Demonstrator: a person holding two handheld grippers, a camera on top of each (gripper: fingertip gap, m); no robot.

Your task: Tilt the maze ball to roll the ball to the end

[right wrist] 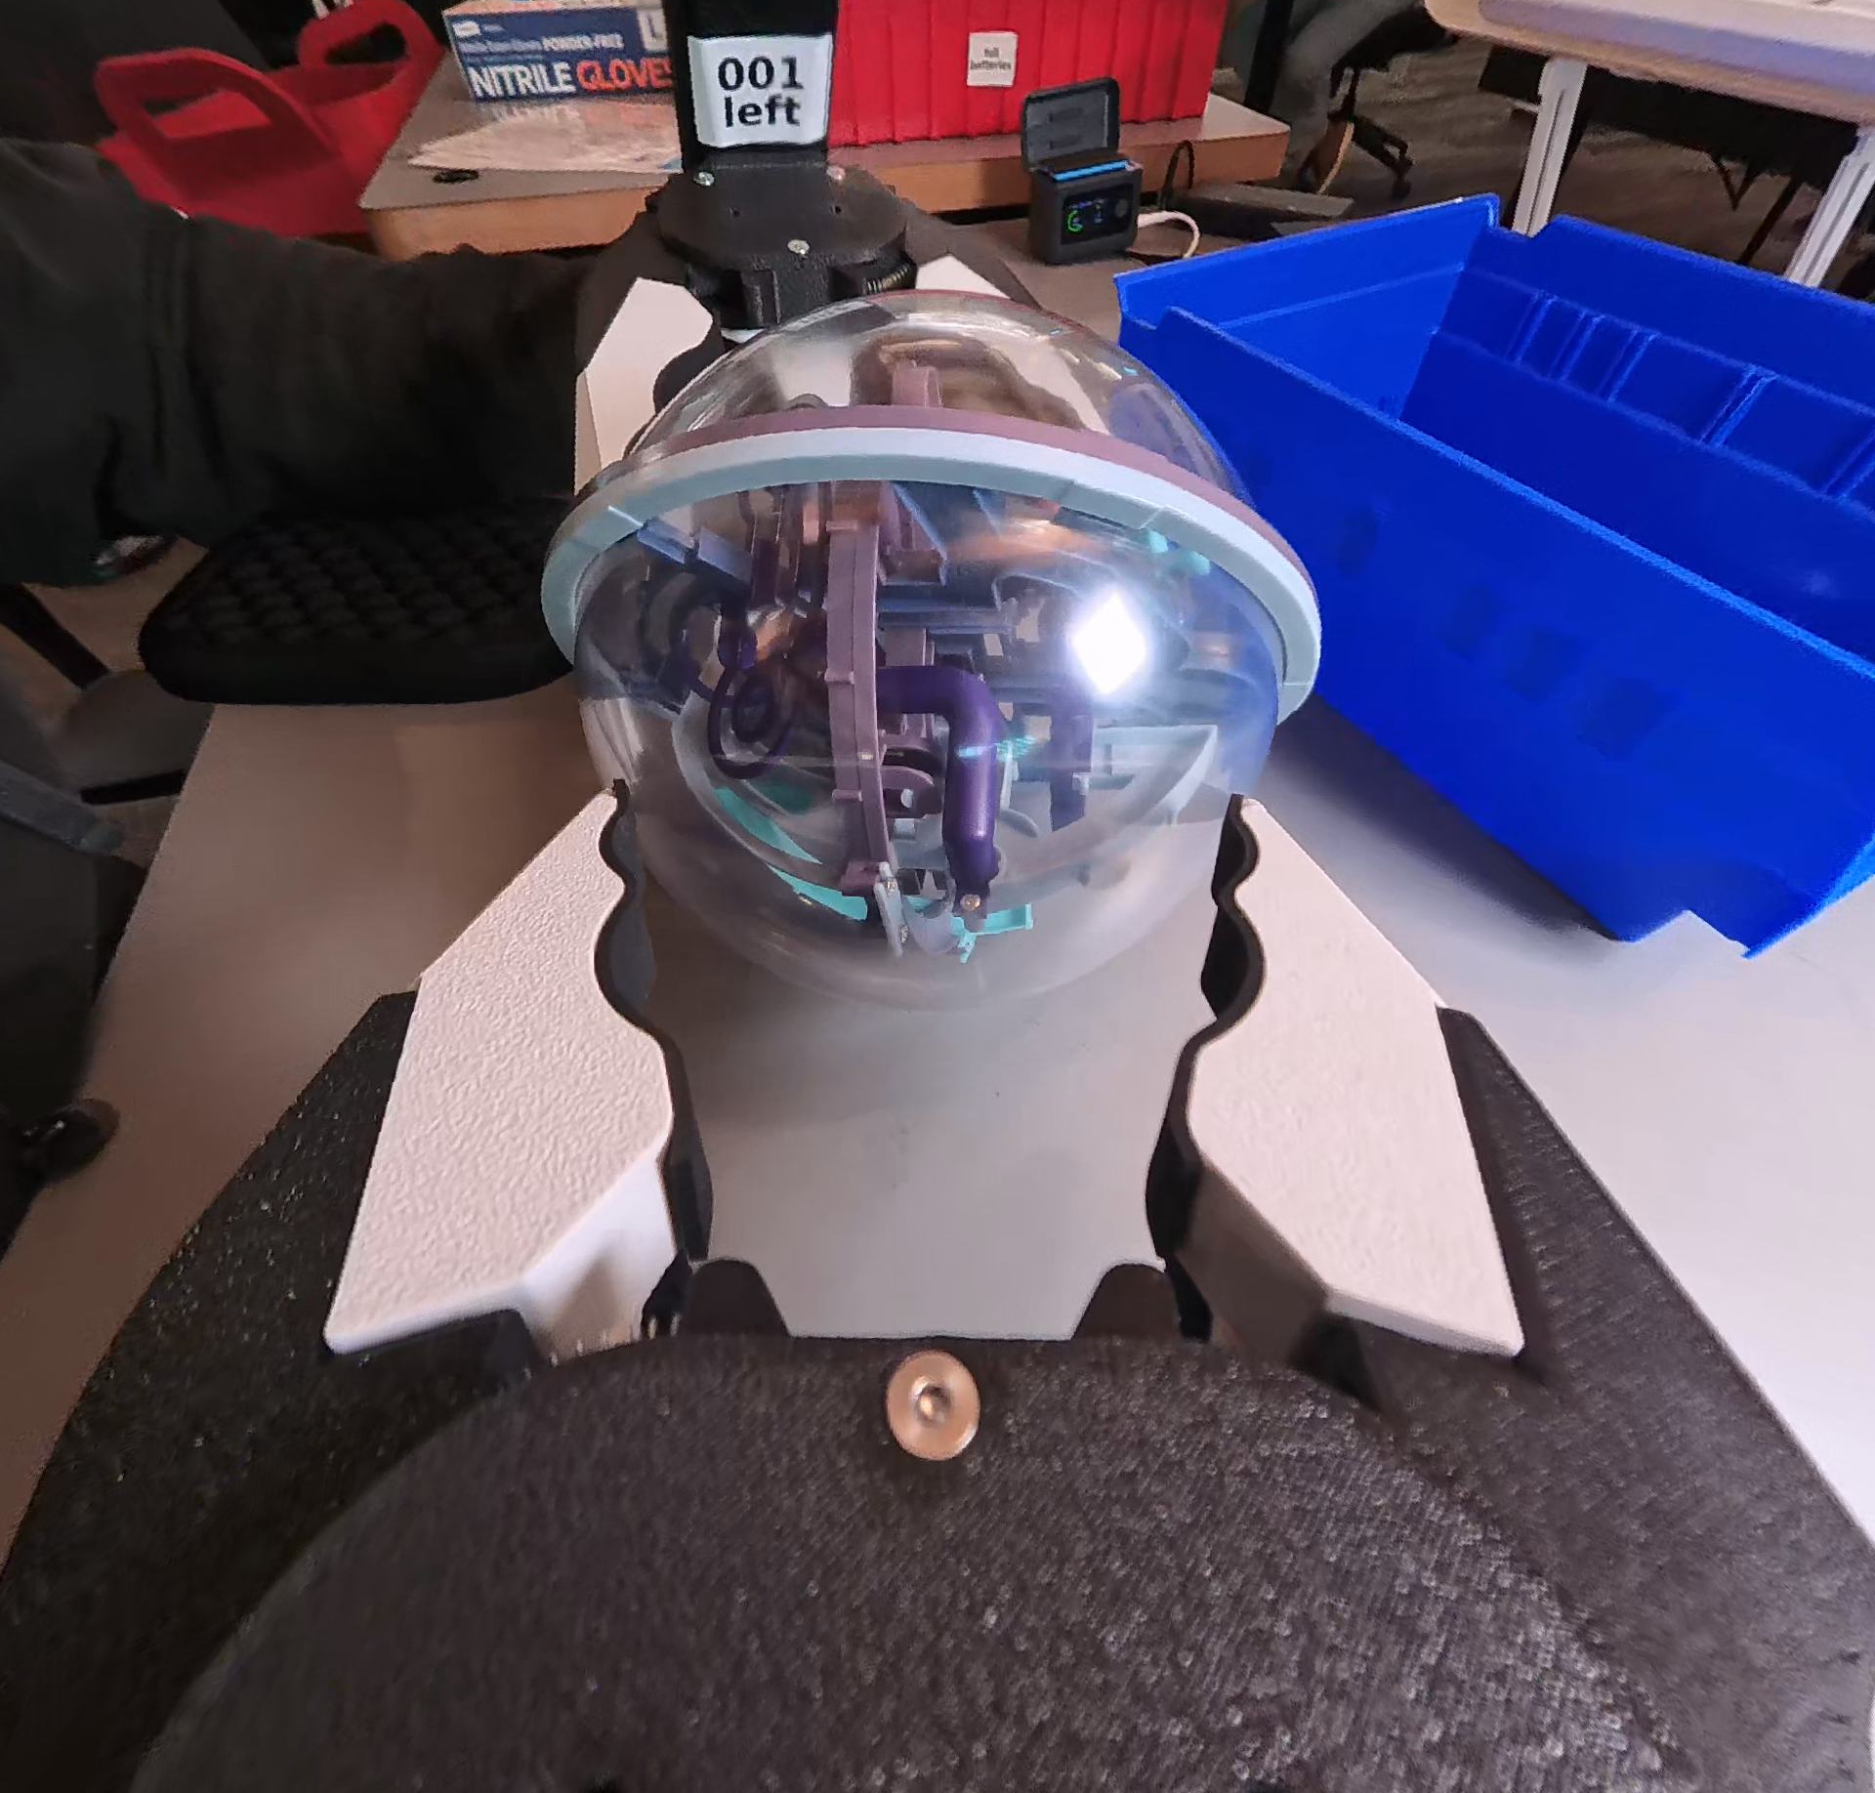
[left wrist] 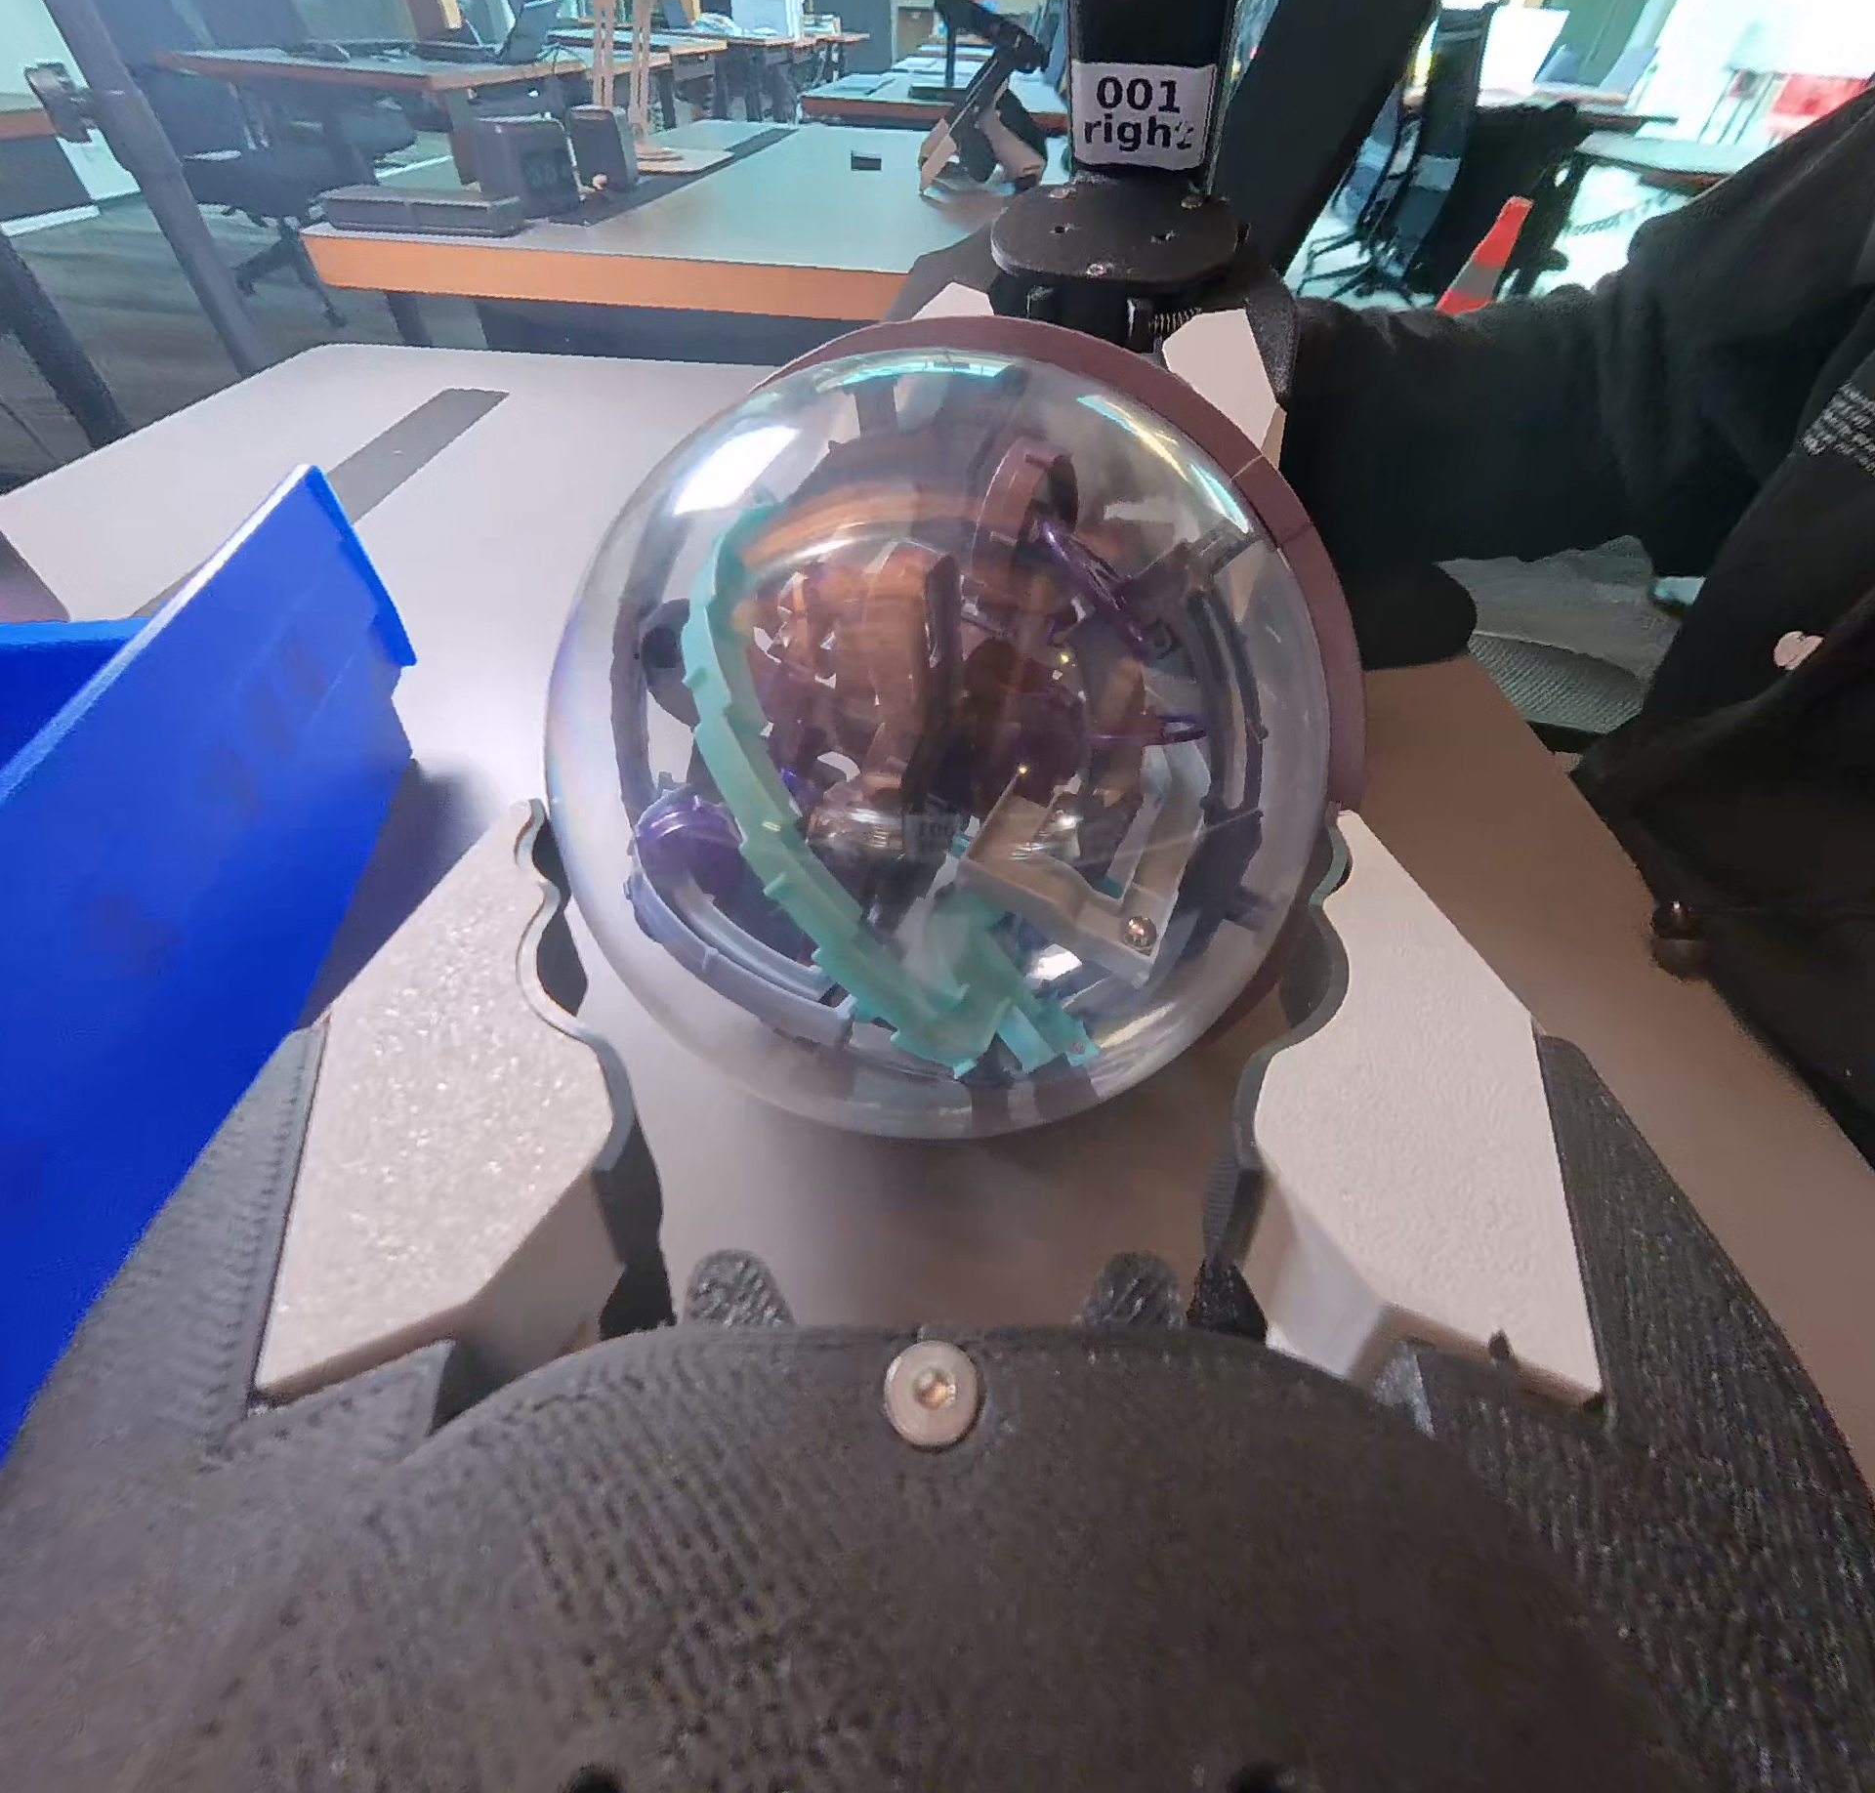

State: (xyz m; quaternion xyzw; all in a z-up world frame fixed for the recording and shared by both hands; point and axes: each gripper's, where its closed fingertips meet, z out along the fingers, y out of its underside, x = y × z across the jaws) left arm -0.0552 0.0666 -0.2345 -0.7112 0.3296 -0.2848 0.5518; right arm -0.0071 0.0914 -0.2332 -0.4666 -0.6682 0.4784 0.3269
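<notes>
In the left wrist view, a blue bin [left wrist: 193, 780] stands at the left on the table [left wrist: 487, 567]. The maze ball [left wrist: 944, 730] sits mid-table between both grippers. The left gripper [left wrist: 933, 851] has its fingers [left wrist: 446, 1034] spread wide, tips against the sphere's sides. The right gripper [right wrist: 923, 831] likewise clasps it from the opposite side. A small steel ball [left wrist: 1138, 931] lies low on a grey track.

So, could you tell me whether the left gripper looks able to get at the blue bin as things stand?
Probably not right away: the left gripper has the maze ball between its jaws, though the blue bin sits close beside it, unobstructed.
</notes>
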